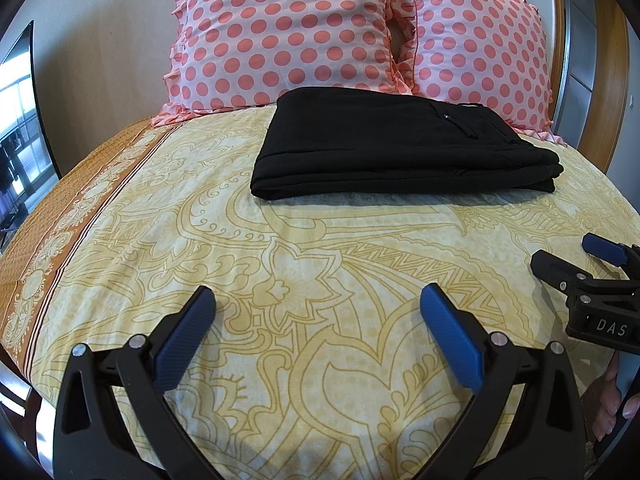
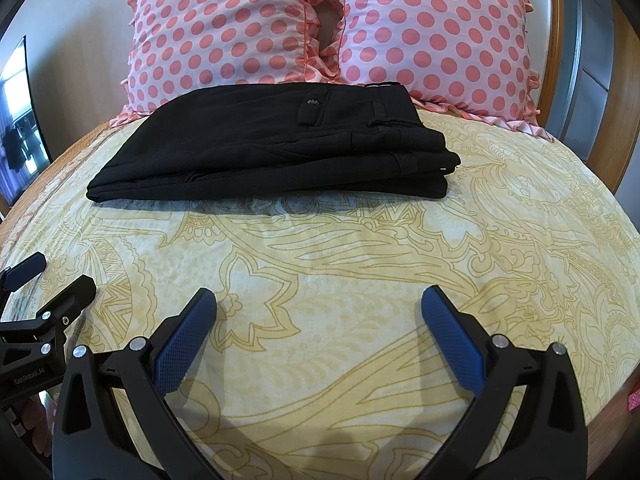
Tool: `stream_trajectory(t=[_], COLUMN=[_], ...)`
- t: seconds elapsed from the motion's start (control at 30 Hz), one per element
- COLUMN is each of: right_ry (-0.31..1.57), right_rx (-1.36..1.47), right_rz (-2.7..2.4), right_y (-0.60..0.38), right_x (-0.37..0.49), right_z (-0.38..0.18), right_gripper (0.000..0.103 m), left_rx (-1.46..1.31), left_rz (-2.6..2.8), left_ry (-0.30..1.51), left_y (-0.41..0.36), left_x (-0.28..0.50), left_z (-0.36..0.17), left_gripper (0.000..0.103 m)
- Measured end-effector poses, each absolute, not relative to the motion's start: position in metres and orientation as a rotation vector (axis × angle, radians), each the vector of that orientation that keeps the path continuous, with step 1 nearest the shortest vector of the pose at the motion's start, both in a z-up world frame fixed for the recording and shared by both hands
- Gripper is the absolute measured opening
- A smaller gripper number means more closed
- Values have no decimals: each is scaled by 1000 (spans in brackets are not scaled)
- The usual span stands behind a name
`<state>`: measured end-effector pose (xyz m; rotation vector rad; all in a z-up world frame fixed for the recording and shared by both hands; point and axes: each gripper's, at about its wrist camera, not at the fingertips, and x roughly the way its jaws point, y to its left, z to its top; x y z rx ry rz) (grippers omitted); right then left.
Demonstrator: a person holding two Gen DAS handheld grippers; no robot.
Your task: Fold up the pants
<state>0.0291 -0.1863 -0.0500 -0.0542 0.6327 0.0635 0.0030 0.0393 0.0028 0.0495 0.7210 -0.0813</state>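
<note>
One folded pants (image 1: 400, 144), two pillows (image 1: 280, 32)

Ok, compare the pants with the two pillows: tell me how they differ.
The pants are plain black; the pillows are pink with coral dots. The pants lie flat, folded in layers; the pillows stand propped up at the head of the bed. The pants have straight edges and a buttoned pocket; the pillows have ruffled edges. All rest on the yellow bedsheet, the pants just in front of the pillows.
</note>
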Motion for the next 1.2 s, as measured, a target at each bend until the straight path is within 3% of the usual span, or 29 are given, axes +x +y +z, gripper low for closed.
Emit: stream_trajectory(t=[1.2], right_ry=[632], right_rx=[-54], right_rz=[64], right_y=[-186], right_x=[29], right_z=[-50], right_gripper=[102], left_rx=[46], left_rz=[-53], left_ry=[762], left_y=[39], left_x=[6], left_z=[7], left_gripper=[101])
